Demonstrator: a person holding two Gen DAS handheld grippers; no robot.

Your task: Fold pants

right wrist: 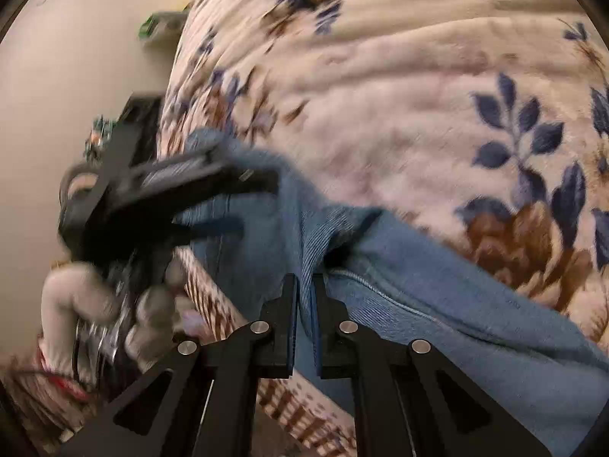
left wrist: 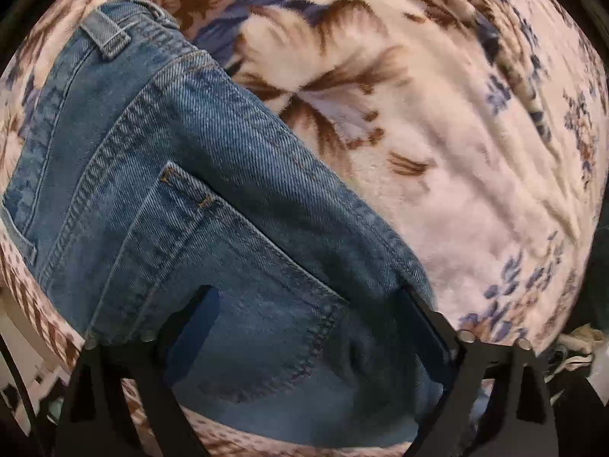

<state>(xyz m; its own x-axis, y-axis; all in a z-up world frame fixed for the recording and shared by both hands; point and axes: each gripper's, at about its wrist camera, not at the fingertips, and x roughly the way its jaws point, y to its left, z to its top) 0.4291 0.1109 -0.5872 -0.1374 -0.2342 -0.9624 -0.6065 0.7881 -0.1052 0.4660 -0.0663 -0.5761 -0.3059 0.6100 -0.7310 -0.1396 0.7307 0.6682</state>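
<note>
The left gripper (right wrist: 243, 202) and the gloved hand (right wrist: 95, 304) holding it are motion-blurred in the right wrist view. The jeans (left wrist: 198, 198) run out past the lower frame edge. Small green items (right wrist: 152, 26) by the blanket (right wrist: 399, 87) are too blurred to identify.

Bed blanket (left wrist: 475, 152) lies bare right of the jeans (left wrist: 171, 190) — open passage there. Left hand-held gripper (right wrist: 243, 202) and gloved hand (right wrist: 102, 304) crowd the bed edge; jeans fill the near strip — right hand-held gripper (right wrist: 304, 304) pinching denim.

left claw (left wrist: 304, 301): fingers spread | right claw (right wrist: 304, 289): pinched, nearly closed
</note>
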